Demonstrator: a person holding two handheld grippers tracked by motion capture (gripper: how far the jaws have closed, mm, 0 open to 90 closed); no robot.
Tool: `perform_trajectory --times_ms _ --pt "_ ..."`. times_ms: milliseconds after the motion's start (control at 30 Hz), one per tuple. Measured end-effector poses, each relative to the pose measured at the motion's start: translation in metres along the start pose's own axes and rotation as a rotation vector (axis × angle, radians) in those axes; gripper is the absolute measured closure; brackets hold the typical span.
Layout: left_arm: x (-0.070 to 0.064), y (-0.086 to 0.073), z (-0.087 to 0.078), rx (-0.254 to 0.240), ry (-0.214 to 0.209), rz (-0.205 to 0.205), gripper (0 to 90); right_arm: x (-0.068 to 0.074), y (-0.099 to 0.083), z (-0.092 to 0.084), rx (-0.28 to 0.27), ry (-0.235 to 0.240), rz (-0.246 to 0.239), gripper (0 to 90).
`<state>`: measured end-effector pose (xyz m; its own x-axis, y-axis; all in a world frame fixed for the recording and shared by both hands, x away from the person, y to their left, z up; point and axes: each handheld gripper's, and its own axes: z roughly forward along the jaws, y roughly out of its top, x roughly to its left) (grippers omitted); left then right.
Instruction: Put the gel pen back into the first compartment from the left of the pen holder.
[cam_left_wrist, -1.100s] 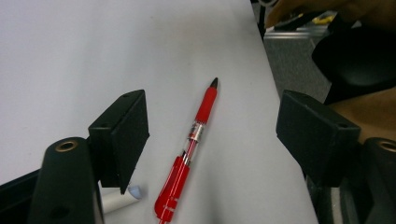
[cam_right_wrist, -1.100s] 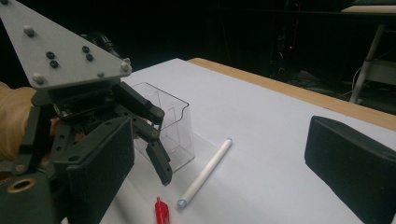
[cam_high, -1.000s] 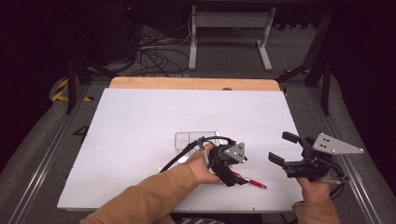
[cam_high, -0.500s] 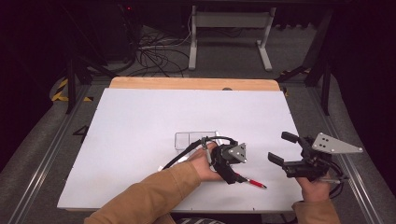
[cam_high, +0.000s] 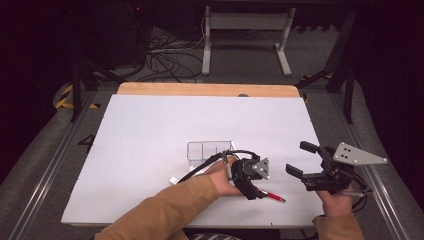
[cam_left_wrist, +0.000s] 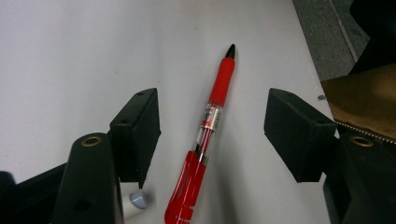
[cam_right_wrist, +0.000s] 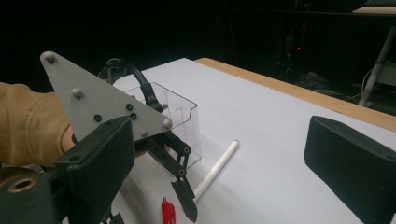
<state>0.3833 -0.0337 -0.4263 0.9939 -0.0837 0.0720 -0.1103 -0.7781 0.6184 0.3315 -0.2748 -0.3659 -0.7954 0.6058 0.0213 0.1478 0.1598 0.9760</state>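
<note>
one red pen, one white pen, one clear tray on counter.
left gripper closing around red pen, not yet touching; right gripper open, empty.

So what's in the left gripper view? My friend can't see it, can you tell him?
A red pen lies on the white table between the left gripper's two black jaws, which have just been closing but do not touch it yet. Its dark tip points away, and a white stick's end peeks out by the left-hand jaw.

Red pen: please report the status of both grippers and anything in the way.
Left gripper open astride the red pen, jaws just closing, pads not touching. Right gripper open, empty, off to the side. White stick and clear box nearby, not blocking.
</note>
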Motion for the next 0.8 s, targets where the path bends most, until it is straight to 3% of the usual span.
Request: perform_trajectory --times_ms 200,367,500,800 --pt "0.001 0.003 0.010 0.022 -0.020 0.002 41.9 0.001 0.001 -0.001 -0.003 0.004 -0.002 9.0" --pt "0.000 0.005 0.017 0.059 -0.002 0.004 44.9 0.001 0.001 -0.001 -0.007 0.007 -0.004 9.1" --pt "0.001 0.005 0.024 0.079 -0.013 0.005 47.9 0.000 0.001 -0.002 -0.007 0.008 -0.003 9.1" --pt "0.002 0.005 0.031 0.122 -0.014 0.014 60.5 0.000 0.000 -0.002 -0.013 0.016 0.002 9.1"
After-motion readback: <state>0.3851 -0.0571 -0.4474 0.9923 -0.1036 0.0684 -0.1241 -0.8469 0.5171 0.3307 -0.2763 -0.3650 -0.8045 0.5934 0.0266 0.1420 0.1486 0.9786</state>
